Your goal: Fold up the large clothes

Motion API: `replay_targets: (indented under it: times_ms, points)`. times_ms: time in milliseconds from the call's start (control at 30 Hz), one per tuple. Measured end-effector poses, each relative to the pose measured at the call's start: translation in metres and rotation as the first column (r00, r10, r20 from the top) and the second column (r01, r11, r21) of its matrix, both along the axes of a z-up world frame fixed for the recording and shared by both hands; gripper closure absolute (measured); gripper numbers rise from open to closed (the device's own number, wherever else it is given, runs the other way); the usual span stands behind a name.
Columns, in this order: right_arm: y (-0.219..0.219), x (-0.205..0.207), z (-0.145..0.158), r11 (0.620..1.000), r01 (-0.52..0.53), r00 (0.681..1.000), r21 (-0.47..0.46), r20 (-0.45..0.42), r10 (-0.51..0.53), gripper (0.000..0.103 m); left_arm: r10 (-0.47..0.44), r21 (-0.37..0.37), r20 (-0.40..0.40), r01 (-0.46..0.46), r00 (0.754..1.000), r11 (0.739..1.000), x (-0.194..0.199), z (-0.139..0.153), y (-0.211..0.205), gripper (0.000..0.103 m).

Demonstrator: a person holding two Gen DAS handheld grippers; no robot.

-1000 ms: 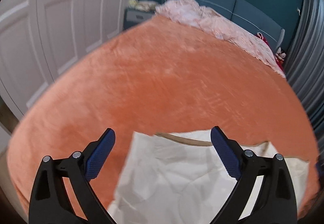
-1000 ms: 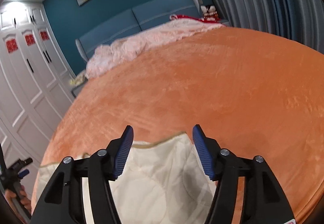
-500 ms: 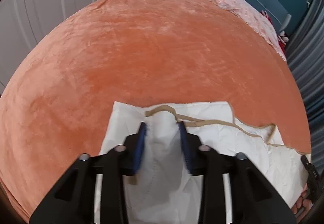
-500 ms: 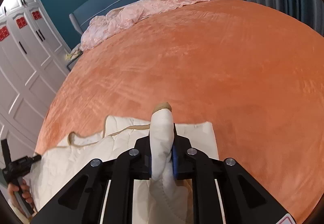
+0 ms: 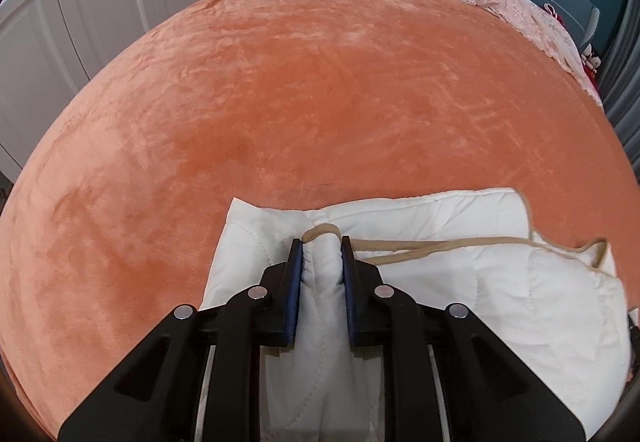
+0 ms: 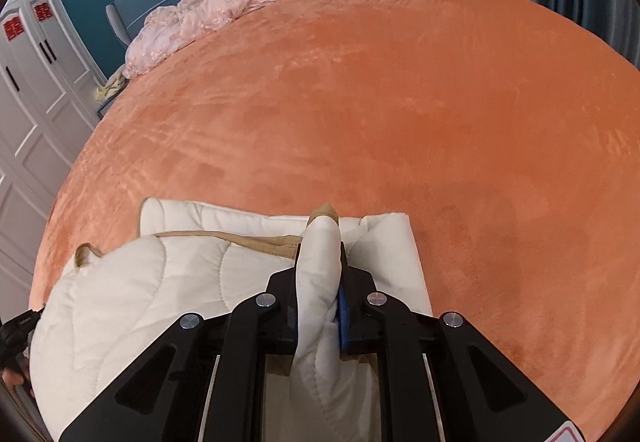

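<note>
Blue pads on the left gripper [image 5: 321, 284] are closing on a pinched ridge of the white quilt [image 5: 500, 282], with the cloth squeezed between them; the right gripper [image 6: 319, 288] is clenched on another ridge of it, a tan-trimmed tip poking out past its jaws. The quilt lies partly folded at the near edge of the orange bedspread [image 5: 320, 90].

Each grip looks to catch only a thick bunch near the tan binding [image 5: 460, 243], so a pull could let inner layers slide out, or drag the lower fold askew over the plush cover. Uneven pulling would skew the edge.

Red paper cut-outs on the wardrobe doors [image 6: 28, 22] look like characters; I cannot read them. No brand shows.
</note>
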State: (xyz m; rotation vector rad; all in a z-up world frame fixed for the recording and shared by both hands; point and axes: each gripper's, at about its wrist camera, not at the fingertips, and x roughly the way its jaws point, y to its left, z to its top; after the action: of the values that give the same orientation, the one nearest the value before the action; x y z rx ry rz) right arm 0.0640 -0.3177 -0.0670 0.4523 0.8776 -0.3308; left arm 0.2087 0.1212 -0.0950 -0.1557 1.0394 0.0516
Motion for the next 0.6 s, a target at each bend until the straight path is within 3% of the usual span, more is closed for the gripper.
replay_targets:
  times_ms: [167,467,533,567,600]
  points:
    - [0.005,0.002,-0.007,1.0,-0.009,1.0,-0.029,-0.005,0.009,0.092,-0.001,0.053,0.036,-0.001,0.999,0.999,-0.003,-0.006,-0.008,0.086]
    - [-0.005,0.0,-0.004,1.0,0.003,1.0,0.03,0.014,-0.003,0.092,0.004,0.052,0.046,-0.007,0.999,0.999,-0.004,-0.003,-0.007,0.084]
    - [-0.01,-0.008,0.013,0.999,0.038,0.999,0.019,0.034,-0.038,0.084,0.015,0.023,0.051,-0.016,0.999,1.0,-0.008,0.011,0.002,0.081]
    - [-0.011,-0.019,0.031,0.997,0.075,0.995,-0.019,0.074,-0.073,0.074,0.022,0.012,0.057,-0.023,0.998,1.0,-0.012,0.019,0.006,0.073]
    - [-0.01,-0.026,0.043,0.994,0.098,0.991,-0.045,0.1,-0.093,0.073,0.039,0.008,0.076,-0.04,0.996,0.999,-0.019,0.033,0.011,0.07]
